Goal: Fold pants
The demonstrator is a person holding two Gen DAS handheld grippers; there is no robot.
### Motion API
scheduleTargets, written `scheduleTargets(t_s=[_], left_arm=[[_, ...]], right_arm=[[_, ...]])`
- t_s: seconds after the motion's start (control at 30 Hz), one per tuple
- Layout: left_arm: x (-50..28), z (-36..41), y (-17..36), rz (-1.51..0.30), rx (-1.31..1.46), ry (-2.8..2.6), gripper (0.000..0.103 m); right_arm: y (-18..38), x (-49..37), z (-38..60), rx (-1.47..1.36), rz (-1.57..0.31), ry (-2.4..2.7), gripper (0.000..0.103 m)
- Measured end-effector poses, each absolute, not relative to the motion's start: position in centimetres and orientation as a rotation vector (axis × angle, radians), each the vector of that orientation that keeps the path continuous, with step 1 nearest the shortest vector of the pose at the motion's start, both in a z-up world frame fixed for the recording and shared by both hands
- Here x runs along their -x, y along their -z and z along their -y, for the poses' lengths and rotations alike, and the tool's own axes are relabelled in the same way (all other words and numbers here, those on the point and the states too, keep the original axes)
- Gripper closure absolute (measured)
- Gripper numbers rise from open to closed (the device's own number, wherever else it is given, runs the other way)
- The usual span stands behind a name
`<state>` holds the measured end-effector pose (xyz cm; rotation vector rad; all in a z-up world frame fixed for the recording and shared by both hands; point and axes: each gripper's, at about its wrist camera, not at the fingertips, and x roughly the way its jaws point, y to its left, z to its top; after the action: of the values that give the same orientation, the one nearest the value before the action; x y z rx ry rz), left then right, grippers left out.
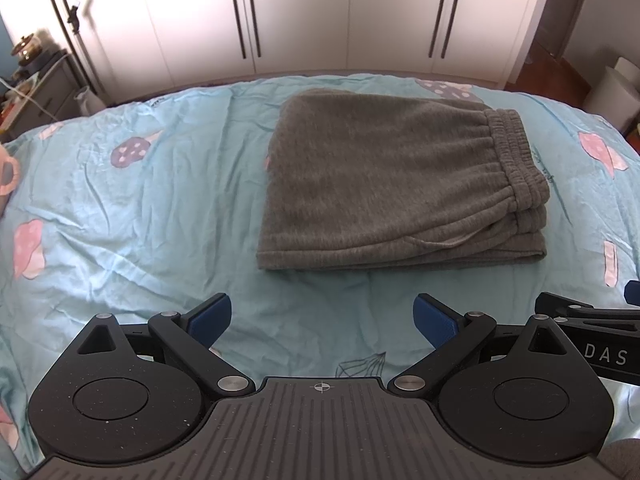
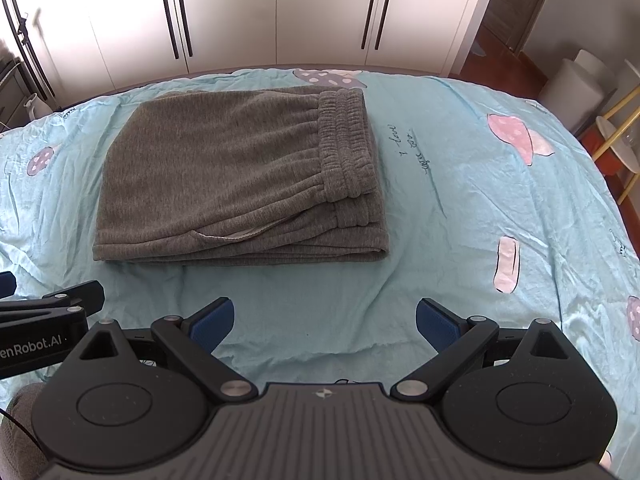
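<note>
Grey pants (image 1: 384, 176) lie folded in a flat stack on the bed, elastic waistband on the right, on top. They also show in the right wrist view (image 2: 236, 176), up and to the left. My left gripper (image 1: 322, 316) is open and empty, held above the sheet just in front of the stack's near edge. My right gripper (image 2: 324, 318) is open and empty, in front of the stack's right end. Each gripper shows at the edge of the other's view, the right one (image 1: 592, 316) and the left one (image 2: 48, 304).
The bed has a light blue sheet (image 1: 132, 216) with mushroom prints. White wardrobe doors (image 1: 320, 12) stand behind the bed. A cluttered side table (image 1: 32, 80) is at the far left. White bins (image 2: 576, 80) and a yellow-legged stand (image 2: 616, 136) are at the right.
</note>
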<state>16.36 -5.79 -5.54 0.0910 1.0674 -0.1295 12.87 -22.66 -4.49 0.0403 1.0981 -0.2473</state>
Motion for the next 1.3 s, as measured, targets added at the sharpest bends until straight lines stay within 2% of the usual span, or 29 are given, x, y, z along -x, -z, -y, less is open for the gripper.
scheduleTargets(t_s=[1.3], left_arm=[[-16.23,6.11,5.47,-1.063,-0.079,0.164,0.003]], right_arm=[[4.62,-12.71,22.79,-0.036,-1.091,0.239,0.005]])
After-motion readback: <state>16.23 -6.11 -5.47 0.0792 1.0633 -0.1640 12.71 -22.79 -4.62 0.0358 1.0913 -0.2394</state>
